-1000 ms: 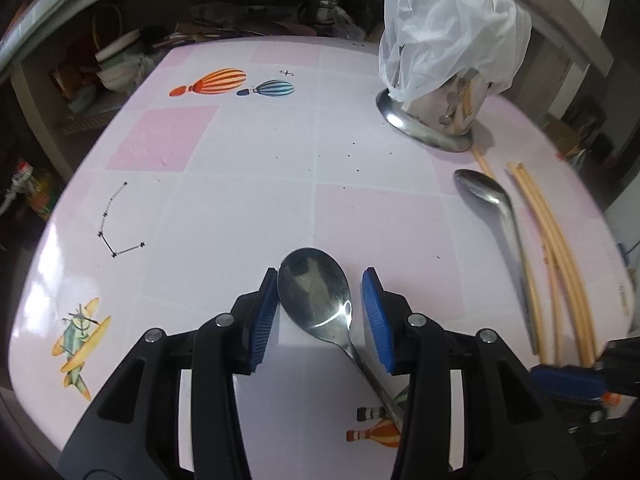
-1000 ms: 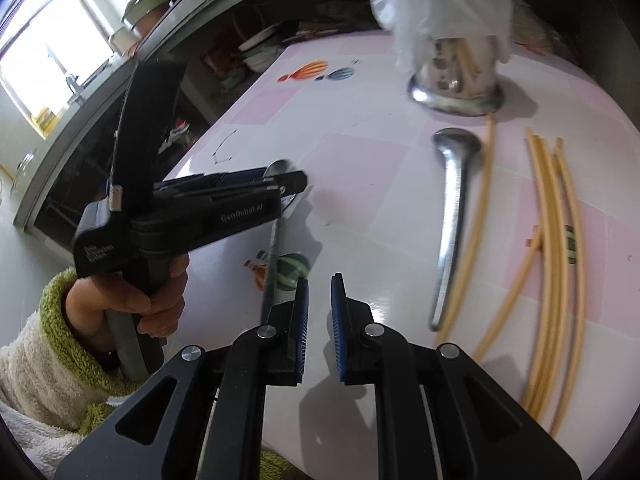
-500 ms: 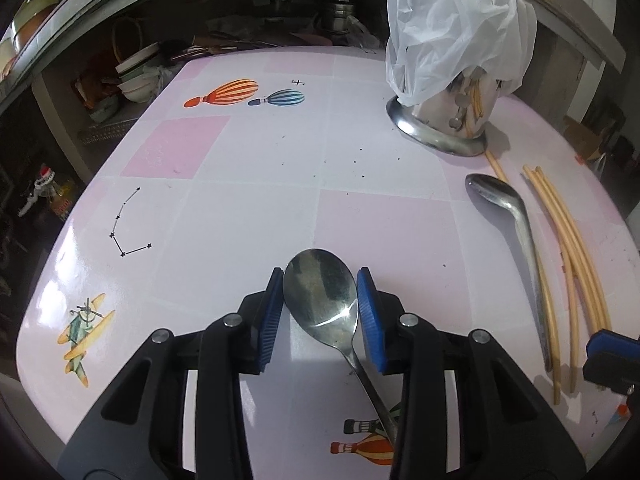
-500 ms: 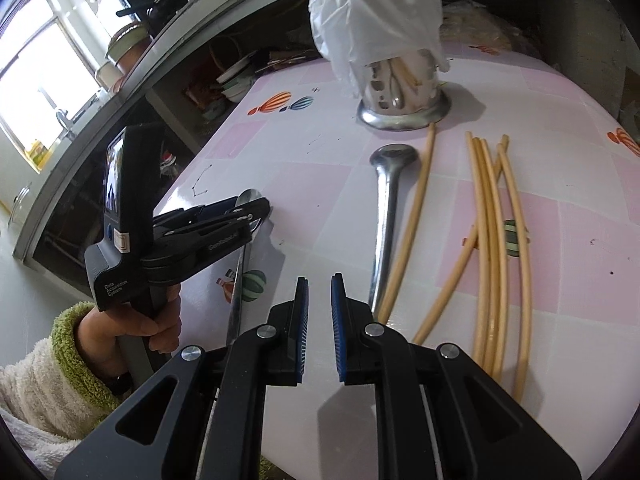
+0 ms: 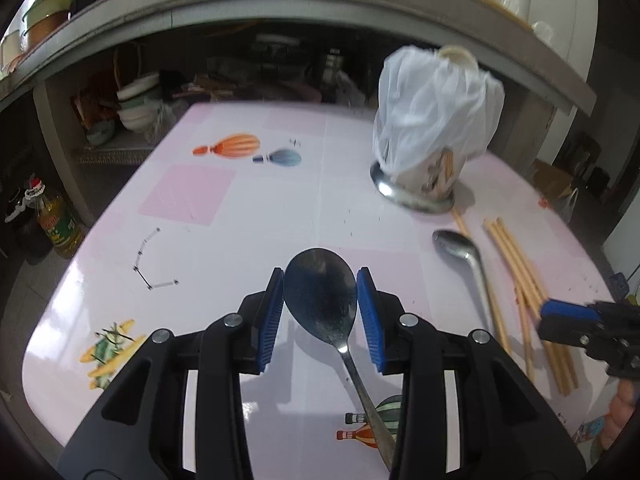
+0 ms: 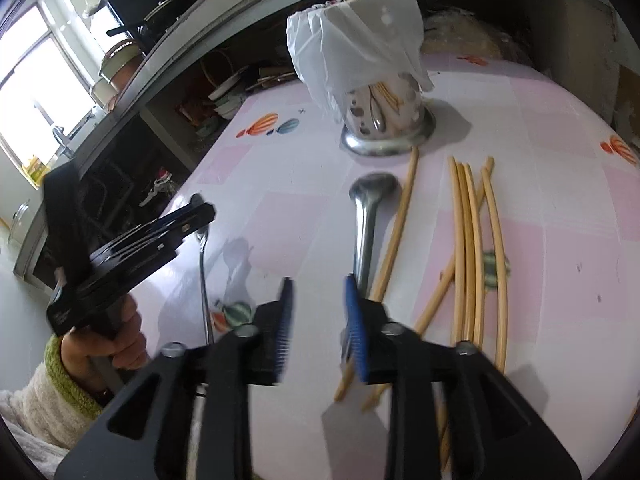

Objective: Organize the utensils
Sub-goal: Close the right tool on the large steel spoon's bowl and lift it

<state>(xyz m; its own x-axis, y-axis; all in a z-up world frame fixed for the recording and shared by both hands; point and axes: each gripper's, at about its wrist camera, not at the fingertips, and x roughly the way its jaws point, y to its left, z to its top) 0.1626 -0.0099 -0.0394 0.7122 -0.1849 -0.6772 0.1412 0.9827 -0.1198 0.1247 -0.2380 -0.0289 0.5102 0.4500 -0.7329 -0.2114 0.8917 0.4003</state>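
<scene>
Spoon (image 5: pixel 320 296) clamped between left tool (image 5: pixel 321 320) pads.

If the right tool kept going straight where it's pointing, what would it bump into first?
Probably the handle of the spoon lying on the table, which runs right up to the open right tool; its jaws have just been opening, with nothing between them. The chopsticks lie just beside it. Depth is hard to judge.

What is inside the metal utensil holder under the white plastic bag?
Through the metal utensil holder, light chopsticks and a metal handle show. The white plastic bag hides everything higher.
</scene>
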